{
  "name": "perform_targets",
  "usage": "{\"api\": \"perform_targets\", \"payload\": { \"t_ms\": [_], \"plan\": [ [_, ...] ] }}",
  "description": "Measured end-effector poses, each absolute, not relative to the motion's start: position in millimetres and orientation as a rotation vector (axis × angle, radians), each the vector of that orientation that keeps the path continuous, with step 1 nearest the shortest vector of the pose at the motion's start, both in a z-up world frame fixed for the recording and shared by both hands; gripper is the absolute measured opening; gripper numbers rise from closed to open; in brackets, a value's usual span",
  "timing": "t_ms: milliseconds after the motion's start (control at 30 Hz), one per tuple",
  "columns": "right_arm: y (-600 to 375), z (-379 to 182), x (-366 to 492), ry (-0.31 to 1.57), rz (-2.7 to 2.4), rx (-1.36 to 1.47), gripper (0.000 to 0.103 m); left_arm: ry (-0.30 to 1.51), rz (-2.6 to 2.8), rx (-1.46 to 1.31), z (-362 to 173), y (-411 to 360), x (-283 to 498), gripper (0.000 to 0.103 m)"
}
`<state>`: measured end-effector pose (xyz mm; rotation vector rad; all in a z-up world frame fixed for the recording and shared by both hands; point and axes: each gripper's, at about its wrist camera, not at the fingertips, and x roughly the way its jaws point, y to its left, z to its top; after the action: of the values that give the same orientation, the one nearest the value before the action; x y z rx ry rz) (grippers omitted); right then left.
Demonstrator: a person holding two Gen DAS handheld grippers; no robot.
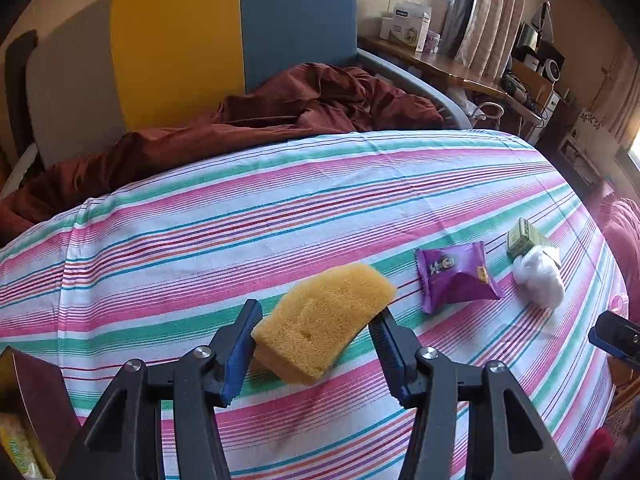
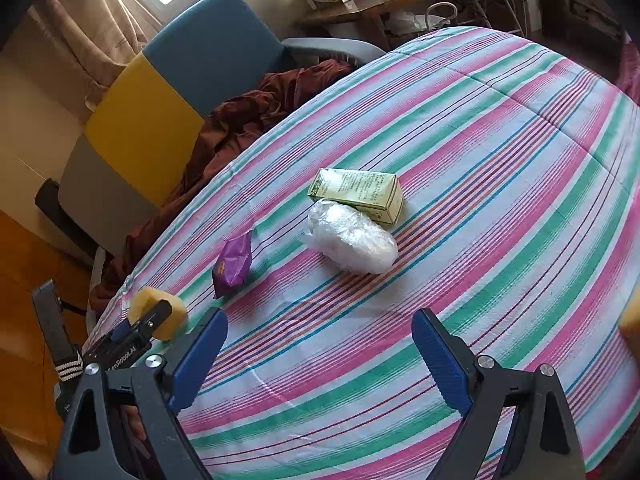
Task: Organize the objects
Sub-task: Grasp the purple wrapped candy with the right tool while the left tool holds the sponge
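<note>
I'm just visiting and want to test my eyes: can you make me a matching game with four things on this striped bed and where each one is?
Things:
1. sponge
2. purple packet
3. green box
4. white bundle

Places:
A. lying between the sponge and the white bundle
B. between the left tool's fingers
C. right against the green box, on its near side
D. farthest from the right tool

Pairs: 1-B, 2-A, 3-D, 4-C

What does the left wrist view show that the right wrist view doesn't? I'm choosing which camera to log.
Only the left view shows the sponge whole, gripped in the left tool, plus a box at the lower left. Only the right view shows the right tool wide open and empty. Both show the purple packet, green box, white bag and striped sheet.
</note>
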<state>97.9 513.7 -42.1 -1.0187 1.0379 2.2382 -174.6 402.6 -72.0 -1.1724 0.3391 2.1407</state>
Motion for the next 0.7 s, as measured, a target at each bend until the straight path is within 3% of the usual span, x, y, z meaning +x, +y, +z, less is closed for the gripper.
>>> {"api": "perform_targets", "payload": {
  "t_ms": [100,700],
  "plan": [
    [506.9,-38.8,93.1,0.994,2.273,-1.021,0.094,0.264,2.083,-1.179,-67.3,388.4,-166.7,0.048],
    [478.9,-39.3,-8.8,0.769,2.403,-1.173,0.090,0.131,2.034,-1.066,-12.3,287.4,-81.2,0.048]
  ]
}}
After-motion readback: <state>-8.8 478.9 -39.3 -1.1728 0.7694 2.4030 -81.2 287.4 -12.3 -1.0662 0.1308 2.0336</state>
